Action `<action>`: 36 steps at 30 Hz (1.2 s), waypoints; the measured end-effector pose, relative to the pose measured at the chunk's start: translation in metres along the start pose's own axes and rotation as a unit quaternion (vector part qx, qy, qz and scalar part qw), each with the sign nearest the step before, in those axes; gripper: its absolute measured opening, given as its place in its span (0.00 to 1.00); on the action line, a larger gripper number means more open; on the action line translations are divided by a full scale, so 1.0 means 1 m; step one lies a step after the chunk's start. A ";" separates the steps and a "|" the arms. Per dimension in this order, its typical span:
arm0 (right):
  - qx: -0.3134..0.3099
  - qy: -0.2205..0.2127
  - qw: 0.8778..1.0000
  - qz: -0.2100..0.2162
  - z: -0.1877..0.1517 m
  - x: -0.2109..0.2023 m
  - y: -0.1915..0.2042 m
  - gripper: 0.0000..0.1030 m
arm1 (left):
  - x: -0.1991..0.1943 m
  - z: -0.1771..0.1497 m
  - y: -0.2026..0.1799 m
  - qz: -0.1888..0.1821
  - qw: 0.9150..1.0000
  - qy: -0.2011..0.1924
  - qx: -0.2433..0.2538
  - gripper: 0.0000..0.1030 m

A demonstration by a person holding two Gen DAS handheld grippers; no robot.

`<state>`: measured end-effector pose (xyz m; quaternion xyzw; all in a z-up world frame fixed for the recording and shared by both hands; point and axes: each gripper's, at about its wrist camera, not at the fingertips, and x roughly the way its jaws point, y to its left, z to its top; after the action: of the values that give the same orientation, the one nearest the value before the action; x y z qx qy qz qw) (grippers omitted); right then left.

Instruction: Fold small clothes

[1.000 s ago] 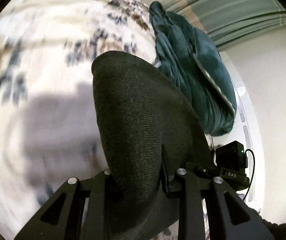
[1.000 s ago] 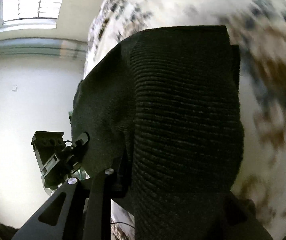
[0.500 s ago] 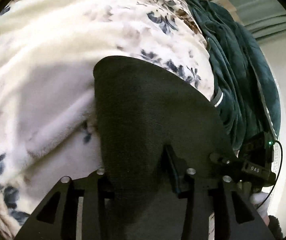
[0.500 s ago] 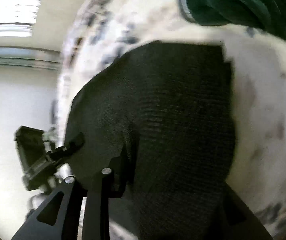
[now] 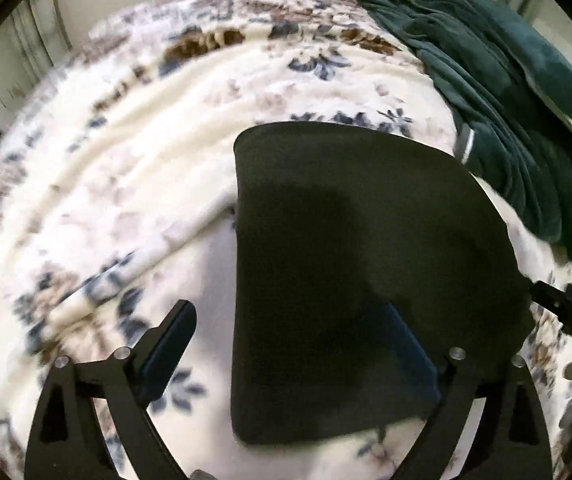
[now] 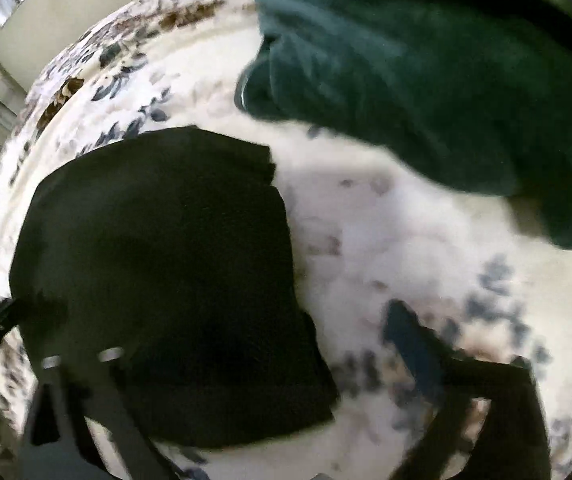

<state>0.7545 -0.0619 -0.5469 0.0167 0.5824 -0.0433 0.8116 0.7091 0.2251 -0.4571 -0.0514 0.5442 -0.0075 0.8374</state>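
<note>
Risk: black knit garment (image 5: pixel 366 272), beside the green blanket (image 5: pixel 526 120), could unfold if either wide-spread, just-opened left gripper (image 5: pixel 298 344) or right gripper (image 6: pixel 254 364) snags it.

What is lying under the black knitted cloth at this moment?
The black knitted cloth lies flat on the floral blanket, which shows all around it. The part of the blanket beneath the cloth, and anything else there, is covered and cannot be seen.

A bulky dark-green plush blanket (image 5: pixel 526 120) blocks the bed's far right; the white floral fleece bedspread (image 5: pixel 126 168) lies open leftward.
</note>
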 end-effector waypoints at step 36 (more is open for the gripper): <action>-0.039 -0.247 0.967 -0.047 -0.254 -0.598 0.005 1.00 | -0.491 -0.171 -0.084 0.031 0.983 -0.181 0.000 0.93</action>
<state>0.3256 -0.0071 -0.0623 -0.0530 0.3656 -0.0616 0.9272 0.3567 0.1615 -0.0704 -0.0354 0.3851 0.0280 0.9218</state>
